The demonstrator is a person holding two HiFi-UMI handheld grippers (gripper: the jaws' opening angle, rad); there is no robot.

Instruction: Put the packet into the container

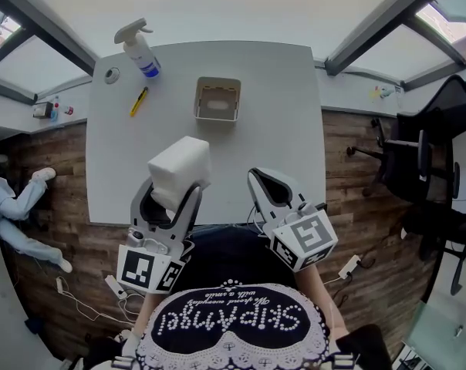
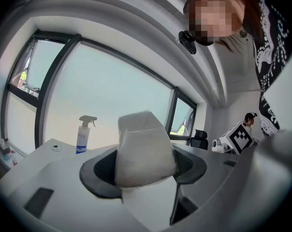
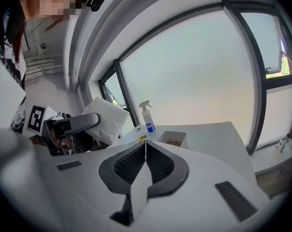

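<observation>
Clamping packet in left tool | right tool pressed together | container well apart on table

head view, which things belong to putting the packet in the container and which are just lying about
For the job: packet, held in the left gripper; container.
Lying about: spray bottle; yellow tool; small round object.

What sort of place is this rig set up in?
Likely an office or lab workroom: a white table with a spray bottle, black office chairs on a wood floor, and large windows.
</observation>
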